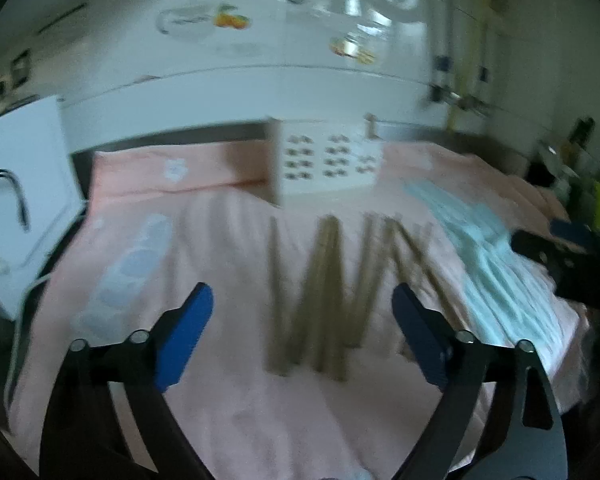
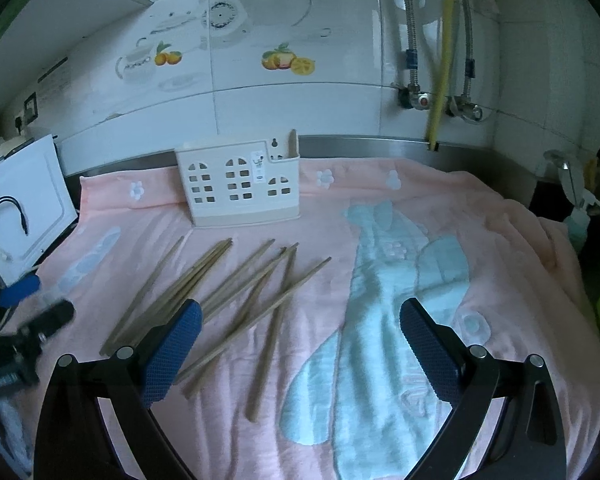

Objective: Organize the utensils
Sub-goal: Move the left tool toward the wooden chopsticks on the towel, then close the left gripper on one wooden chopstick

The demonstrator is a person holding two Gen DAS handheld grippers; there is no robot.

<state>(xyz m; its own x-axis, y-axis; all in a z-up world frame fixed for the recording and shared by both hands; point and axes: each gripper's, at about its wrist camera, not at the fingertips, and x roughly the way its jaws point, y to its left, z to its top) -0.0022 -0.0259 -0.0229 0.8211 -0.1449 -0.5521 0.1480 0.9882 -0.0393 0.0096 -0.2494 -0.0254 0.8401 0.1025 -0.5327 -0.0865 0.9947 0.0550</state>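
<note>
Several wooden chopsticks (image 2: 236,296) lie scattered on a pink towel (image 2: 512,240) in front of a cream utensil holder (image 2: 240,188) with window cut-outs; one chopstick stands in its right compartment (image 2: 293,142). My right gripper (image 2: 300,328) is open and empty, low over the towel just right of the chopsticks. In the blurred left wrist view, the chopsticks (image 1: 332,288) lie just ahead of my left gripper (image 1: 302,308), which is open and empty. The holder (image 1: 324,160) stands beyond them. The right gripper shows at that view's right edge (image 1: 560,256).
A white appliance (image 2: 24,200) with a black cable stands at the towel's left edge. Water valves (image 2: 420,100) and a yellow pipe (image 2: 440,68) hang on the tiled wall at the back right. A spray bottle (image 2: 576,196) stands at the far right.
</note>
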